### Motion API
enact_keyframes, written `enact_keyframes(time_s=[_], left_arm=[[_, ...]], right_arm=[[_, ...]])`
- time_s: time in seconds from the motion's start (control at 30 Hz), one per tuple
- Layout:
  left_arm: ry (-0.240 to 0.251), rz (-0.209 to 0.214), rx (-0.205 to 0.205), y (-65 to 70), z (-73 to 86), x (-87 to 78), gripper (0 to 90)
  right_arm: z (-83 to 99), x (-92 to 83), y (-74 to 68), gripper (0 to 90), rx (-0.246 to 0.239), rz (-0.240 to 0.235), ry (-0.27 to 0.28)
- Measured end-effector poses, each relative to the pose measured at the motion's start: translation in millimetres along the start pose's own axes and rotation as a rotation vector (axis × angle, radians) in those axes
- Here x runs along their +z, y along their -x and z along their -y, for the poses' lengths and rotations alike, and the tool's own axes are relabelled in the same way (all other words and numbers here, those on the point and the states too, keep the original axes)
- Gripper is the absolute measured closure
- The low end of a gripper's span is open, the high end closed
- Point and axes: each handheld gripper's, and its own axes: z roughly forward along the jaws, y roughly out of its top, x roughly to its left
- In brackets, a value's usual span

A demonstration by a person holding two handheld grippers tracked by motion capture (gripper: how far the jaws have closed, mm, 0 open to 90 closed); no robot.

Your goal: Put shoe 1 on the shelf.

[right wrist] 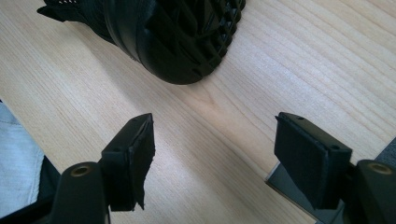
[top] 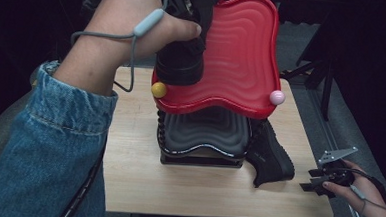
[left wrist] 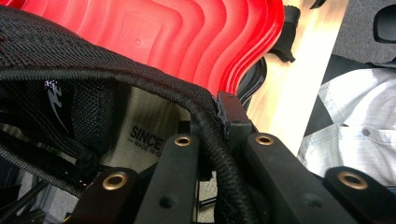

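A black shoe (top: pixel 181 63) hangs at the left side of the red wavy shelf (top: pixel 244 51), its sole near the shelf surface. My left gripper (top: pixel 186 8), largely covered by the hand, is shut on it. In the left gripper view the jaws (left wrist: pixel 219 116) pinch the shoe's padded collar (left wrist: pixel 140 84), with the insole (left wrist: pixel 144 126) below and the red shelf (left wrist: pixel 187 37) behind. A second black shoe (top: pixel 271 155) leans against the rack's right side on the table. My right gripper (top: pixel 311 180) rests open at the table's right edge, its pads (right wrist: pixel 135 149) apart and that shoe's sole (right wrist: pixel 173 32) ahead.
The rack has a black wavy lower shelf (top: pixel 205 131) under the red one. A yellow ball (top: pixel 158 89) and a pink ball (top: pixel 276 97) cap the red shelf's front corners. The rack stands on a light wooden table (top: pixel 201 194). A denim sleeve (top: pixel 44 146) crosses the left.
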Motion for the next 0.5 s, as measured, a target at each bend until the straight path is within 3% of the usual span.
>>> enact_keyframes(time_s=[0.03,0.13,0.27,0.5], left_arm=[[0.000,-0.003,0.011,-1.2,-0.9,1.0,86.4],[-0.001,-0.006,-0.007,-3.2,-5.0,10.0,86.5],[-0.013,-0.030,0.013,-3.5,-11.8,16.9,86.5],[-0.008,-0.021,-0.001,-2.8,-15.4,28.0,86.6]], right_arm=[[0.1,-0.2,0.0,29.4,0.000,0.000,0.000],[0.5,-0.5,-0.5,29.5,-0.004,0.003,-0.003],[0.2,-1.3,-2.4,29.7,-0.004,-0.002,-0.002],[0.3,0.6,-2.2,29.5,-0.010,-0.004,-0.004]])
